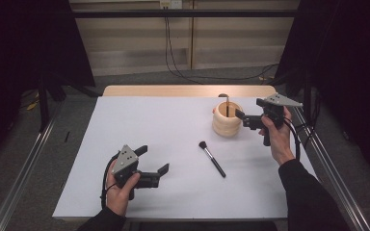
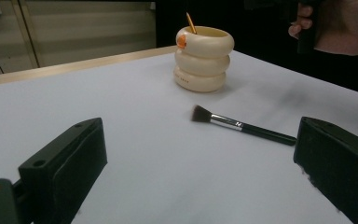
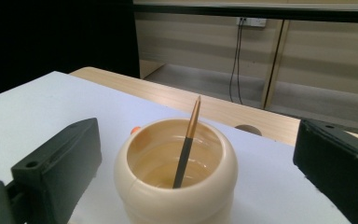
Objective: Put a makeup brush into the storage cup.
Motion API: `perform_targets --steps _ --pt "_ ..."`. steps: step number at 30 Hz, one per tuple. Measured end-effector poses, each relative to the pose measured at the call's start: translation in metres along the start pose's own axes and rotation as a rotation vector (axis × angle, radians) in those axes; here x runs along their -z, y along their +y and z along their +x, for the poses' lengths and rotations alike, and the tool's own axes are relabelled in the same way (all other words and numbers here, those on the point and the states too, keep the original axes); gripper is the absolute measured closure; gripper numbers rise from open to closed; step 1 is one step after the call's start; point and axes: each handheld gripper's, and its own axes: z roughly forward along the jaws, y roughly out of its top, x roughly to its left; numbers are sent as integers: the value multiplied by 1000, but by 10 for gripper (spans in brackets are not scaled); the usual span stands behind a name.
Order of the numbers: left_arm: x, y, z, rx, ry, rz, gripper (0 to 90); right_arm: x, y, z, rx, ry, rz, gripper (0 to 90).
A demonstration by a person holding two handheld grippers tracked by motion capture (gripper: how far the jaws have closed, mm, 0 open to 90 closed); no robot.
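Note:
A cream ringed holder [image 1: 227, 122] [image 2: 204, 58] [image 3: 175, 177] stands upright at the back right of the white table [image 1: 164, 125]. One thin brush [image 1: 227, 106] [image 2: 190, 23] [image 3: 188, 140] with a gold tip leans inside it. A black makeup brush [image 1: 212, 159] [image 2: 242, 125] lies flat in the middle of the table, bristles toward the far side. My right gripper [image 1: 243, 120] [image 3: 196, 177] is open just right of the holder, its jaws standing wide of the holder's sides and holding nothing. My left gripper [image 1: 153, 159] [image 2: 200, 177] is open at the front left, pointing at the lying brush, well short of it.
A wooden strip [image 1: 188, 90] runs along the table's far edge. Metal rails [image 1: 26, 163] flank both sides. Cables [image 1: 197, 74] trail on the floor behind, and dark curtains hang left and right. The hand [image 2: 340, 23] holding the right gripper is seen in the left gripper view.

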Motion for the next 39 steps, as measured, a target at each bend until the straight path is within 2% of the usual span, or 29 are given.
perform_targets --steps 11,12,17,18,21,27,29,33,34,37,38,39 --pt "0 0 1 2 2 -10 24 27 -12 9 13 -12 -28 10" --pt "0 0 1 -7 5 -7 24 29 -12 10 12 -11 -25 12" --pt "2 0 1 4 16 -12 22 40 -16 18 13 4 -26 12" --pt "2 0 3 -1 6 -17 22 42 -17 19 16 10 -27 12" --pt "3 0 2 12 21 -22 23 49 -22 21 7 8 -26 12" --pt "5 1 4 -5 25 -24 22 64 -32 24 -7 9 -9 12" --pt "5 1 4 3 30 -26 22 70 -34 27 3 13 -4 12" --pt "6 0 4 10 31 -28 22 79 -37 26 -8 6 -18 12" --pt "7 0 5 0 35 -24 22 81 -39 26 -7 11 -13 12" --pt "8 0 6 16 32 -34 22 89 -44 26 2 17 1 12" --pt "9 0 6 17 44 -34 22 93 -47 26 -3 17 0 12" --pt "10 0 8 5 41 -30 22 96 -48 26 -4 18 0 12"
